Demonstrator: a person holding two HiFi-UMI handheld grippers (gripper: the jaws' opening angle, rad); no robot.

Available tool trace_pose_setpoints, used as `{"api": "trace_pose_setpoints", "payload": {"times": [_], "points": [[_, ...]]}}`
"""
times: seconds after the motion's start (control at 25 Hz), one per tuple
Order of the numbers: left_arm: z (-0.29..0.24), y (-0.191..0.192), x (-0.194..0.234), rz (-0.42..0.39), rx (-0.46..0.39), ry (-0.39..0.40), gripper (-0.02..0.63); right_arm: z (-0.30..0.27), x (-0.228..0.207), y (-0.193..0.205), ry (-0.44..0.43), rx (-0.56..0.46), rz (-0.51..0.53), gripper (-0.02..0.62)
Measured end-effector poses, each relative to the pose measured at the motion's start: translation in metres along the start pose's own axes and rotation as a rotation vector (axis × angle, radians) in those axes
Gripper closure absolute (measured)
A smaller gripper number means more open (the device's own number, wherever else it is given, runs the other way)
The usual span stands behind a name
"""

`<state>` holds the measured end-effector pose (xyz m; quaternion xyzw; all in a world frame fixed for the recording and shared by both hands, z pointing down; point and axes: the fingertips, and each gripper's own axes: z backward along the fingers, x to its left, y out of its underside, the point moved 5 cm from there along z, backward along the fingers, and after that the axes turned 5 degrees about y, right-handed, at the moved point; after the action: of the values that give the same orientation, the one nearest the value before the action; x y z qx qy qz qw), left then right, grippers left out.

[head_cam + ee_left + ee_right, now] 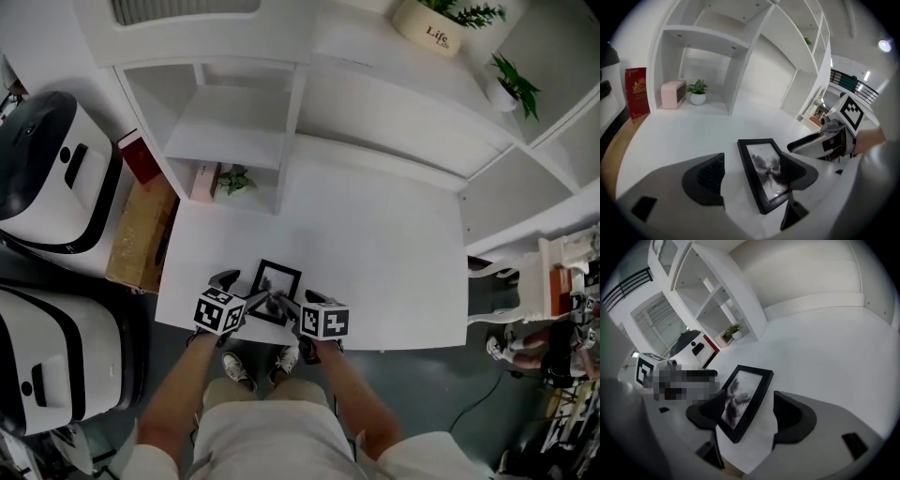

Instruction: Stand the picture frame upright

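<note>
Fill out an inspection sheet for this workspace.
Surface: white tabletop, no spills seen.
Job's things: black picture frame lies flat near the front edge, not yet upright.
Clutter: pink box and potted plant in the lowest cubby; red book left of it.
Grippers: left tongs and right tongs both open, the frame between each one's jaws, ungripped.
Cables: nothing seen on the tabletop.
Surroundings: white shelf unit behind; cardboard box and white appliances at left.
</note>
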<state>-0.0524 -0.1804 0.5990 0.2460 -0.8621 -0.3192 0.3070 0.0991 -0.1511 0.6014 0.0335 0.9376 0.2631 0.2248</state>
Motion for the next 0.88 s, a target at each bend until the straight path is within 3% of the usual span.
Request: {"api": "trace_pose_setpoints", "payload": {"times": [0.16,0.36,0.72,0.88], "points": [[-0.018,-0.006,0.001,-0.023,0.094,0.017,0.294,-0.014,-0.002,0.001,0.044,0.043,-0.001,0.272],[-0.031,-0.003,0.004,-0.02,0.187,0.023,0.316,-0.02,-0.008,0.002,0.101,0.092,-0.014,0.29],[-0.038,0.006,0.007,-0.026,0.229,0.01,0.396,-0.024,-0.004,0.002,0.219,0.119,0.052,0.347],[-0.036,0.005,0.005,-0.034,0.226,-0.004,0.41,-0.028,0.007,0.006,0.187,0.117,0.027,0.453]]}}
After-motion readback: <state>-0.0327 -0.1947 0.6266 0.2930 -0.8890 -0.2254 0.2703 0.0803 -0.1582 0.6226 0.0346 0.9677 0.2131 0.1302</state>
